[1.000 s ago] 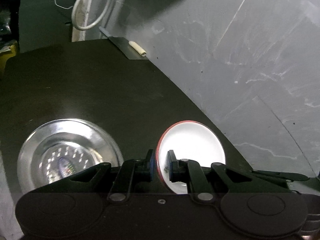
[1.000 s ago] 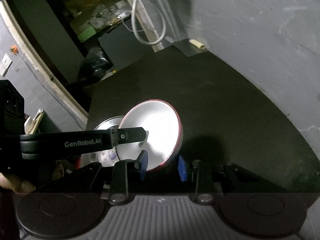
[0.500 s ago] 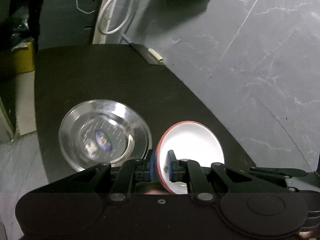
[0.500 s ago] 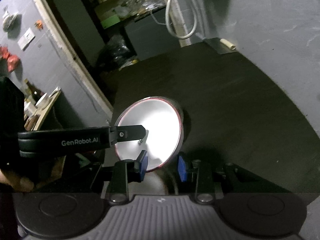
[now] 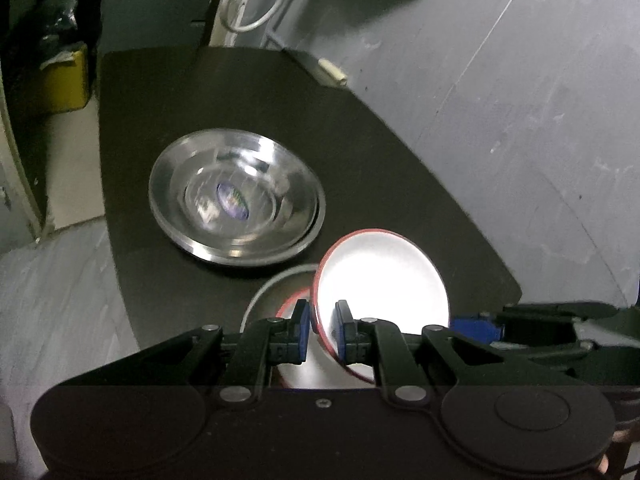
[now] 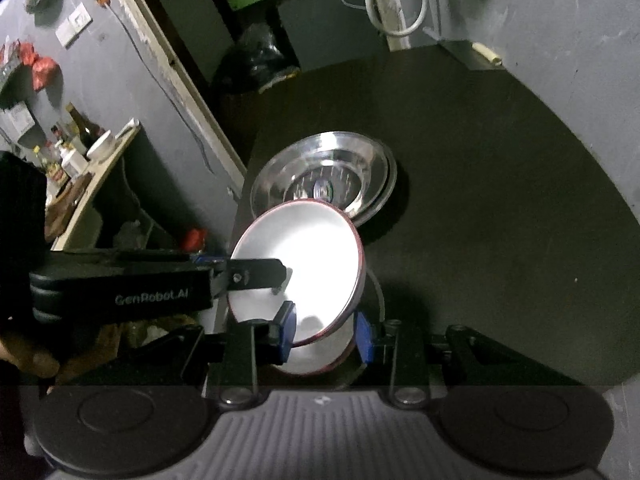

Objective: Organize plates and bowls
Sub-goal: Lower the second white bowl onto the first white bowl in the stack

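Observation:
My left gripper [image 5: 323, 332] is shut on the rim of a white bowl with a red rim [image 5: 384, 280] and holds it tilted above the dark table. It also shows in the right wrist view [image 6: 304, 256], with the left gripper's finger [image 6: 256, 276] across it. Below it sits a second red-rimmed white bowl [image 6: 316, 354] inside a grey plate [image 5: 276, 280]. My right gripper [image 6: 326, 338] is open, its blue pads on either side of the lower bowl. Stacked steel plates [image 5: 236, 198] lie farther back, and show in the right wrist view [image 6: 324, 178].
The dark table [image 5: 224, 92] meets a grey wall [image 5: 500, 80] on the right. Its left edge [image 6: 244, 184] drops to the floor. A white cable loop [image 5: 256, 4] hangs at the back. A cluttered shelf [image 6: 80, 152] stands to the left.
My left gripper has lifted the red-rimmed bowl and drawn back toward me. The steel plates now lie farther away. The lower bowl and grey plate have come into view.

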Available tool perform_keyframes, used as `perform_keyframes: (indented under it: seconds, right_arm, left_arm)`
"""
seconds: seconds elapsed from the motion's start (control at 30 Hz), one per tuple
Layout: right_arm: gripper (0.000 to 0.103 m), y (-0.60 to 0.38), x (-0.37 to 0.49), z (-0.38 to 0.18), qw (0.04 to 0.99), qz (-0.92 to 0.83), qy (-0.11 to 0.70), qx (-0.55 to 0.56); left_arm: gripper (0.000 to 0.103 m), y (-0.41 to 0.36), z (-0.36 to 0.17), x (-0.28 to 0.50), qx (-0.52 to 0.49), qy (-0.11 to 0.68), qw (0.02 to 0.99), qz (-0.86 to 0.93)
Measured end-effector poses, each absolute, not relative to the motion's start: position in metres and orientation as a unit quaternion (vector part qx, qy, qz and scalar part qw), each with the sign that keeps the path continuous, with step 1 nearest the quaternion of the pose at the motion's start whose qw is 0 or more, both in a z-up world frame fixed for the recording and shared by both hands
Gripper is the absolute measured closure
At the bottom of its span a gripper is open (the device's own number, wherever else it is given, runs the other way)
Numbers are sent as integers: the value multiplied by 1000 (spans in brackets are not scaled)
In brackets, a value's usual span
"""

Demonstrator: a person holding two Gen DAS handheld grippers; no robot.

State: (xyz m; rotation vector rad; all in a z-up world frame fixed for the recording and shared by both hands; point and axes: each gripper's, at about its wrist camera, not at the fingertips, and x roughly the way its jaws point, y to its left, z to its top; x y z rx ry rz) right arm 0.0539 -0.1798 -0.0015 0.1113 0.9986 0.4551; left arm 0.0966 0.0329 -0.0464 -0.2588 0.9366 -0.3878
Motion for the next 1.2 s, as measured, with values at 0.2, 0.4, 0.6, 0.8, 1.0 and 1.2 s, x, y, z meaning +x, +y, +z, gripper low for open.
perform_keyframes:
  seconds: [0.2, 0.4, 0.6, 0.8, 1.0, 1.2]
  right_arm:
    - [67, -168, 55, -11, 840, 220, 494, 35]
    - [68, -165, 57, -13, 833, 225, 504, 26]
    - [68, -167, 59, -14, 829, 222, 513, 22]
    - [68, -168, 61, -13, 826, 225, 517, 19]
    - [68, -165, 65, -14, 821, 231, 522, 13]
    - [68, -167, 67, -15, 817, 236, 526, 15]
  left_arm:
    - [89, 33, -54, 91, -111, 465, 862, -169]
    - [87, 28, -55, 89, -92, 476, 860, -160]
    - [87, 20, -55, 91, -77, 484, 857, -158]
    - [86, 19, -55, 93, -79, 490, 854, -153]
    - [86, 19, -55, 92, -81, 495, 853, -145]
    - [85, 18, -53, 93, -80, 496, 853, -140]
